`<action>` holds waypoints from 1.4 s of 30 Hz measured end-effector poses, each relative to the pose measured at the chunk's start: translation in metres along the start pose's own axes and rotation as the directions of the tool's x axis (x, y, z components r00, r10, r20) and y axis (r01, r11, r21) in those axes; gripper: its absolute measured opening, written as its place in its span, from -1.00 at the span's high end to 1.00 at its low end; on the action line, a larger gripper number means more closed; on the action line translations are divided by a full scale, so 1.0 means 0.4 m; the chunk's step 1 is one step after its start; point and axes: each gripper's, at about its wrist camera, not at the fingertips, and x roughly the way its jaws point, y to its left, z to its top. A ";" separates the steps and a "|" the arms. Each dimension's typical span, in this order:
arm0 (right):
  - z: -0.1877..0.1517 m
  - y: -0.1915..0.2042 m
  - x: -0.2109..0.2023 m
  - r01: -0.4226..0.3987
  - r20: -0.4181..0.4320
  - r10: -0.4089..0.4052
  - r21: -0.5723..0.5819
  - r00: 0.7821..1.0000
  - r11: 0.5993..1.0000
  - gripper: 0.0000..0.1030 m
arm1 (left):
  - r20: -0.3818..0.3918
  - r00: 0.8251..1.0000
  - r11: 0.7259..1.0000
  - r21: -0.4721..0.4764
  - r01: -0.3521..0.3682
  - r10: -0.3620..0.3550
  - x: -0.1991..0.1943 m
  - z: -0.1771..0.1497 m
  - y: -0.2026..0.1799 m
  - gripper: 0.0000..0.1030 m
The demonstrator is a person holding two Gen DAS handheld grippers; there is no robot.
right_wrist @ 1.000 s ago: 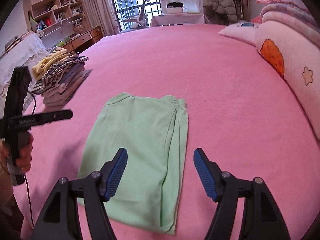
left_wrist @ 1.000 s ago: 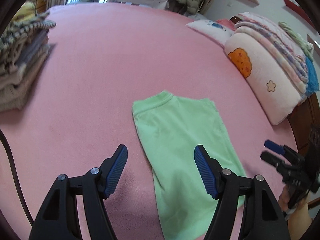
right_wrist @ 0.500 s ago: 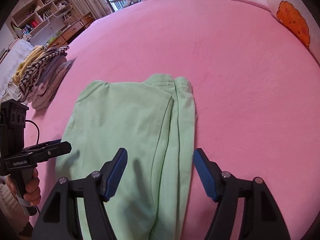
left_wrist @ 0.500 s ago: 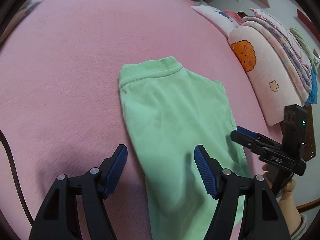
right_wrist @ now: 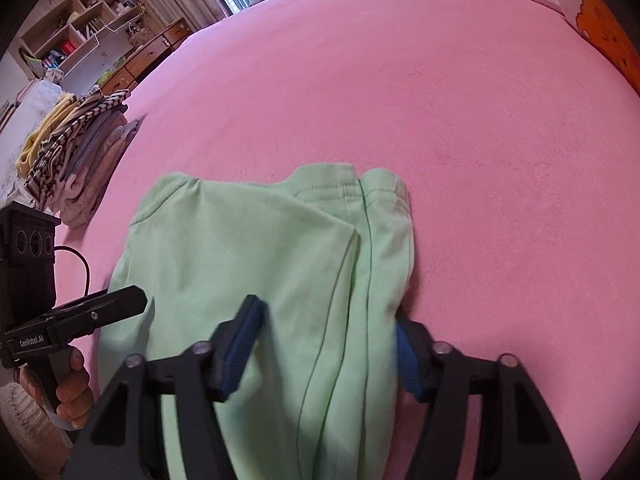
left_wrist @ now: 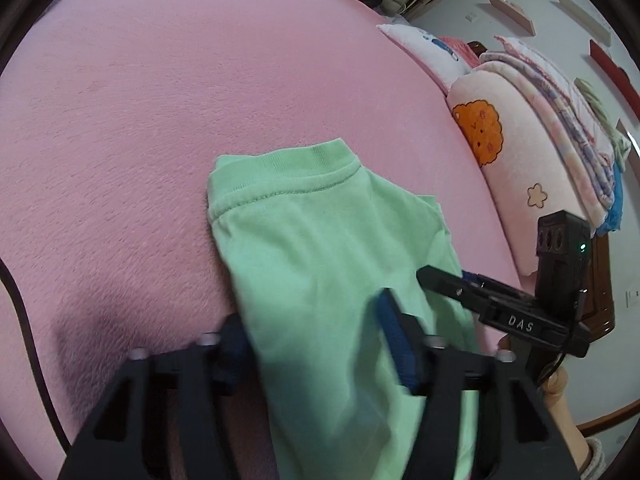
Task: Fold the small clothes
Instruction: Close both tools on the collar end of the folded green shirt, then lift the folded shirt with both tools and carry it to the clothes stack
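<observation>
Both tongs closing astride pale green cotton garment (left_wrist: 320,264) on pink plush bed (left_wrist: 160,100): left tongs (left_wrist: 312,336) at 7 o'clock edge, right tongs (right_wrist: 326,344) at 5 o'clock, pads not yet pinching; likely hem pickup for next fold.

The right tool (right_wrist: 326,344), jaws just closing, straddles the green garment's (right_wrist: 256,256) folded edge.

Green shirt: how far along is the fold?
Done: the green shirt lies flat on the pink bed, its sides already folded in lengthwise; a pile of folded clothes sits at the bed's edge.
In hand: the left hand-held gripper and right hand-held gripper have just been closing, each straddling a near edge of the shirt, pads not visibly clamped.
Left: probably the crosswise fold toward the collar.
</observation>
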 end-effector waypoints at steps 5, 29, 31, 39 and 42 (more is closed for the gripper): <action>-0.003 0.023 -0.004 0.018 0.019 -0.017 -0.036 1.000 0.999 0.71 | 0.006 1.000 1.000 -0.015 0.008 -0.007 -0.003 0.004 0.008 0.74; -0.195 0.385 -0.572 0.182 0.406 -0.074 -0.232 0.911 0.956 0.79 | 0.351 0.935 0.972 0.191 -0.135 0.060 -0.604 -0.177 -0.311 0.85; -0.227 0.440 -0.629 0.187 0.432 -0.063 -0.250 0.900 0.950 0.79 | 0.364 0.929 0.971 0.192 -0.142 0.064 -0.674 -0.210 -0.314 0.85; -0.362 0.614 -0.790 0.168 0.494 0.017 -0.328 0.869 0.930 0.79 | 0.406 0.909 0.966 0.185 -0.181 0.093 -0.954 -0.380 -0.335 0.84; -0.408 0.688 -0.814 0.172 0.493 0.037 -0.372 0.869 0.912 0.79 | 0.415 0.901 0.960 0.180 -0.216 0.125 -1.037 -0.452 -0.325 0.84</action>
